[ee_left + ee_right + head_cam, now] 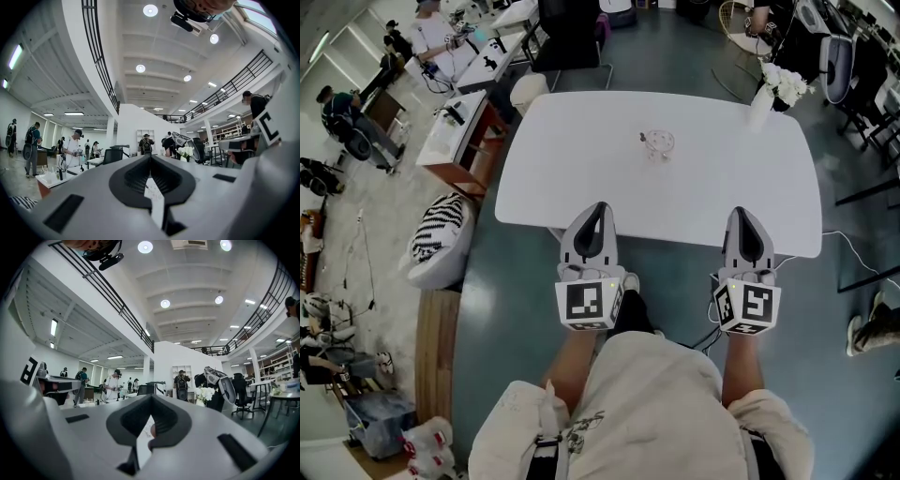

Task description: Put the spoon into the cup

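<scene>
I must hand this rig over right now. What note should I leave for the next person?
Left gripper: shut, empty, at the near edge of the table.
Right gripper: shut, empty, same edge.
Cup: mid-table, apart from both grippers.
Spoon: seemingly the small dark piece at the cup's rim; too small to confirm.
Left to do: check that the spoon sits in the cup.

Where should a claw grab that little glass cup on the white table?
Its side wall, I think, from the near side, level. The cup looks upright and alone on the table, so nothing blocks that way in.
</scene>
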`<control>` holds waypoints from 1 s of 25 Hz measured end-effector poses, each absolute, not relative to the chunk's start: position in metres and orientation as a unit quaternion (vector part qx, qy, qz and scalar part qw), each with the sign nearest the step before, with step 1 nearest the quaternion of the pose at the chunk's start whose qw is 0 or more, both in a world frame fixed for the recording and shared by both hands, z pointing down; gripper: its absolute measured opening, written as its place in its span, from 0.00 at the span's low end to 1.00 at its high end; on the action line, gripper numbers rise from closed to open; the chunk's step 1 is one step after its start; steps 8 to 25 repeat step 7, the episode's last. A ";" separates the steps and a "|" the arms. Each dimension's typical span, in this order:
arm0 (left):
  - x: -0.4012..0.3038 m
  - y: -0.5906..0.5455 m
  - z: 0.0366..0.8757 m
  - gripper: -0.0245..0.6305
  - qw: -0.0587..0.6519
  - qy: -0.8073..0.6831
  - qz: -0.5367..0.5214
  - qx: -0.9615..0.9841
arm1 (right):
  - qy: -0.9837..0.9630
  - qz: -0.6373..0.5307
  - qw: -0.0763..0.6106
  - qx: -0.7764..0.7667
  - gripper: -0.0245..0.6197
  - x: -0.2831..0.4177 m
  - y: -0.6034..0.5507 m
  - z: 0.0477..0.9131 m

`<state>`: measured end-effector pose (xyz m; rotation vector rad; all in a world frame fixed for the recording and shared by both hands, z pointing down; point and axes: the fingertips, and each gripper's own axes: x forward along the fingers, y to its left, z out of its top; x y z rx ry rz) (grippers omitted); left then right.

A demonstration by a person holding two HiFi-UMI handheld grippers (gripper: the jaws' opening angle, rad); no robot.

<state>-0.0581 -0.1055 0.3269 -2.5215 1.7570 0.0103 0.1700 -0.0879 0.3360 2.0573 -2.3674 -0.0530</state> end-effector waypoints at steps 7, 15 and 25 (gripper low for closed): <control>-0.053 -0.090 0.326 0.05 0.035 0.571 0.005 -0.820 | -0.756 -0.019 0.000 0.655 0.02 0.173 -0.073 0.334; -0.053 -0.090 0.326 0.05 0.035 0.571 0.005 -0.820 | -0.756 -0.019 0.000 0.655 0.02 0.173 -0.073 0.334; -0.053 -0.090 0.326 0.05 0.035 0.571 0.005 -0.820 | -0.756 -0.019 0.000 0.655 0.02 0.173 -0.073 0.334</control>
